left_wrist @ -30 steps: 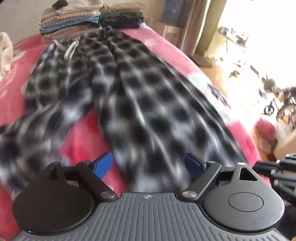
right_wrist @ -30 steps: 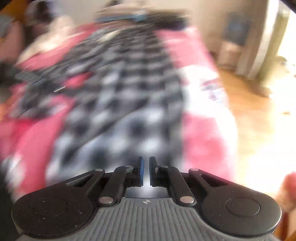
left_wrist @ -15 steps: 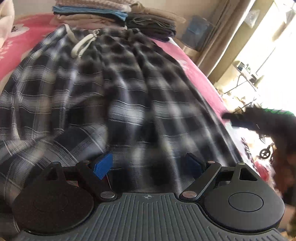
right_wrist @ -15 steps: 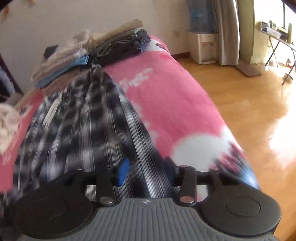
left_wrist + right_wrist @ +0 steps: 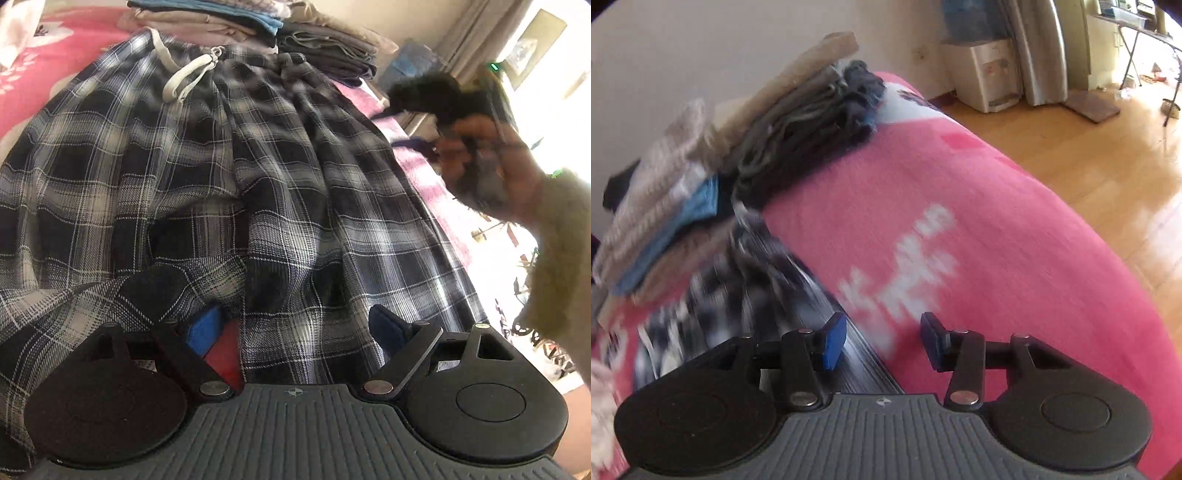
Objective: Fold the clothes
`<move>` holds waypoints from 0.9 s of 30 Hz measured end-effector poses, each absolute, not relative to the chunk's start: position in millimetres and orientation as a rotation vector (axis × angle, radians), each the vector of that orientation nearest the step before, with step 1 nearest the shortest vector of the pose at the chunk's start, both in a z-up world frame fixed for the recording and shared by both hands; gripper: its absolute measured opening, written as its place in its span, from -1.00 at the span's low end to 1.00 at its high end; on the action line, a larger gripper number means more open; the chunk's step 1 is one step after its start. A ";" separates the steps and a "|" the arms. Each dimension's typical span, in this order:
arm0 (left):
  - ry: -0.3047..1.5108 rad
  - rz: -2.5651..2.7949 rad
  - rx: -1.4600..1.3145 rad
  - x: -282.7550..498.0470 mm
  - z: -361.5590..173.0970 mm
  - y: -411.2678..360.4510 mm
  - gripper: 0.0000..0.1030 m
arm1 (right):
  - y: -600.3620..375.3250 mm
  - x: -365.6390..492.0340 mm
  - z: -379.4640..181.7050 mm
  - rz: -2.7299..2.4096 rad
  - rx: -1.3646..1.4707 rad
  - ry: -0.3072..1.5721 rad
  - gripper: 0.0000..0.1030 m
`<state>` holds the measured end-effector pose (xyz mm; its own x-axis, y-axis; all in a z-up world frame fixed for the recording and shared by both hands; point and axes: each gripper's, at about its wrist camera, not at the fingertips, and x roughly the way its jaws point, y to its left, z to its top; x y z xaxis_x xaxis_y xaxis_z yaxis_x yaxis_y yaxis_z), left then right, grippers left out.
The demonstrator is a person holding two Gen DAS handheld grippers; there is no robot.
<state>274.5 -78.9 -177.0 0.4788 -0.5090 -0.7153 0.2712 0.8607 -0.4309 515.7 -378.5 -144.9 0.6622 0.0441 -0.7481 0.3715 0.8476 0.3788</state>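
The plaid trousers look light, soft and floppy, best pinched at a hem or the waistband. They lie spread along the pink bed, white drawstring near the folded piles at its far edge. The left gripper stands spread wide over a leg; the right gripper is half open, empty, at the trousers' right edge.

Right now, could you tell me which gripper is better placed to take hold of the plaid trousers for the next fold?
The left. The left gripper is open with the plaid trousers directly under its fingers. The right gripper, also open, is off the trousers' edge, mostly over the bare pink blanket.
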 end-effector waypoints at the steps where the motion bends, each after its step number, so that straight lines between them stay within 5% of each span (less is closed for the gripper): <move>1: 0.961 -0.485 -0.277 274.9 -177.0 -78.9 0.69 | -376.6 525.9 -144.1 -0.187 0.541 0.829 -0.08; 15: 0.949 -0.491 -0.312 277.3 -178.5 -77.8 0.73 | -347.3 599.1 -162.3 -0.044 0.575 0.847 -0.08; 16: 0.949 -0.490 -0.315 277.4 -178.1 -77.5 0.73 | -345.4 598.6 -162.3 -0.040 0.544 0.841 -0.17; 19: 0.957 -0.482 -0.327 277.8 -177.5 -75.6 0.69 | -338.0 598.3 -160.4 -0.036 0.431 0.822 -0.90; 27: 0.955 -0.460 -0.215 271.5 -174.6 -90.8 0.69 | -328.4 617.3 -164.8 -0.168 0.241 0.816 -0.88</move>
<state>271.5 -90.8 -174.6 0.4909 -0.4687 -0.7344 0.2823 0.8831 -0.3748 617.3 -328.4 -164.8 0.6744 -0.0554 -0.7363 0.2396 0.9596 0.1473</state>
